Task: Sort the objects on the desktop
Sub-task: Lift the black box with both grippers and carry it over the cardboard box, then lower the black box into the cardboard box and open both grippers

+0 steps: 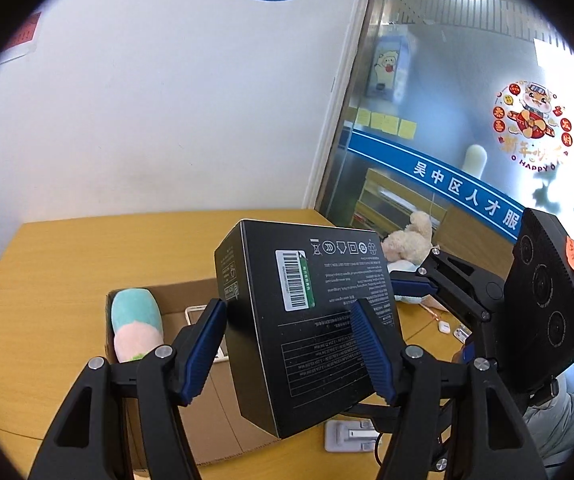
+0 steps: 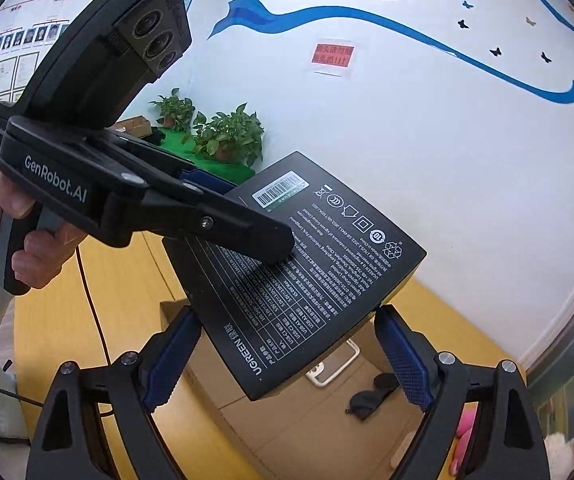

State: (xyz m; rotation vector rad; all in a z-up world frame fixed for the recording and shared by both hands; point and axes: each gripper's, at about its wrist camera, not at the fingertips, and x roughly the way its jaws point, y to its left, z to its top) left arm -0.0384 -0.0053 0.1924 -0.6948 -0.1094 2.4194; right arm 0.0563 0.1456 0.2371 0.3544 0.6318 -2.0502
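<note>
A black carton with a barcode label (image 1: 307,272) (image 2: 347,248) hangs tilted in the air above an open cardboard box (image 1: 191,292) (image 2: 287,412). My left gripper (image 1: 289,348) is shut on it across its thickness; in the right wrist view one of its fingers (image 2: 263,240) lies on the printed face. My right gripper (image 2: 287,360) clamps the carton across its width, blue pads against both edges. In the left wrist view a right finger (image 1: 411,285) presses the carton's far side.
The cardboard box holds a teal-and-pink plush (image 1: 137,328), a white frame-like item (image 2: 335,364) and a black eye mask (image 2: 371,396). On the yellow desk (image 1: 67,260) lie a cream plush (image 1: 407,240), a white adapter (image 1: 351,434) and small white pieces (image 1: 443,326). Potted plants (image 2: 227,136) stand behind.
</note>
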